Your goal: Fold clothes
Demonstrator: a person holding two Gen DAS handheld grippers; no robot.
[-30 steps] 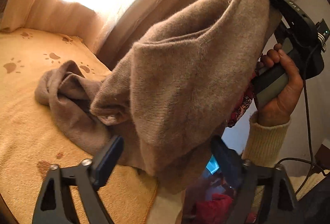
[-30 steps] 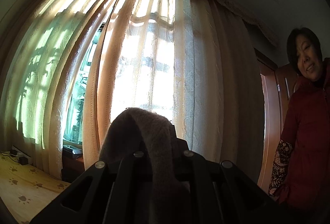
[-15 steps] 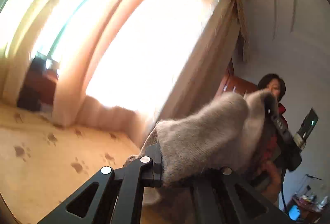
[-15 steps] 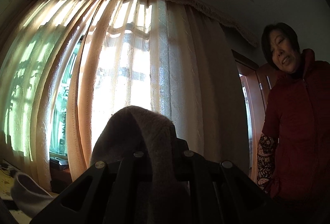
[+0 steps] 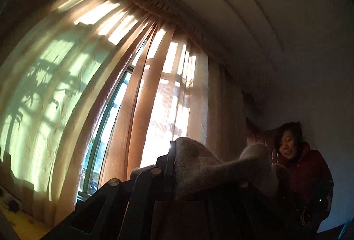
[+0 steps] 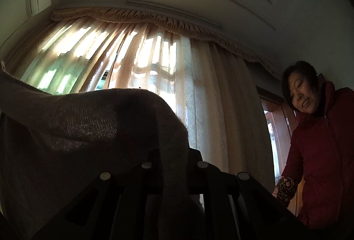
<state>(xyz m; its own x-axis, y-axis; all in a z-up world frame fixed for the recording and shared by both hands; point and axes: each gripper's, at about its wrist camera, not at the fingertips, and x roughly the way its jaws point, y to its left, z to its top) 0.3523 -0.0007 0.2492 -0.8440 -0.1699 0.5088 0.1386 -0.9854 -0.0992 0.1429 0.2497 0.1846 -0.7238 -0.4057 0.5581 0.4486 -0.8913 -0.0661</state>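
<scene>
A taupe knitted sweater [image 6: 84,129] is held up in the air between both grippers. My left gripper [image 5: 188,175] is shut on one edge of it; the fuzzy knit [image 5: 212,169] bunches over its fingers. My right gripper [image 6: 174,164] is shut on another edge, and the cloth stretches away from it to the left as a taut sheet. Both cameras point up toward the window and ceiling, so the rest of the sweater hangs out of view.
Sunlit sheer curtains [image 5: 110,107] cover a window ahead; they also show in the right wrist view [image 6: 154,76]. A person in a dark red jacket [image 6: 320,151] stands at the right, also visible in the left wrist view [image 5: 305,173]. A strip of yellow bedspread [image 5: 20,224] shows low left.
My left gripper closed on the sweater and lifted it off the bed, tilting up toward the window. The right gripper rose too, and the cloth now spreads taut to its left.
</scene>
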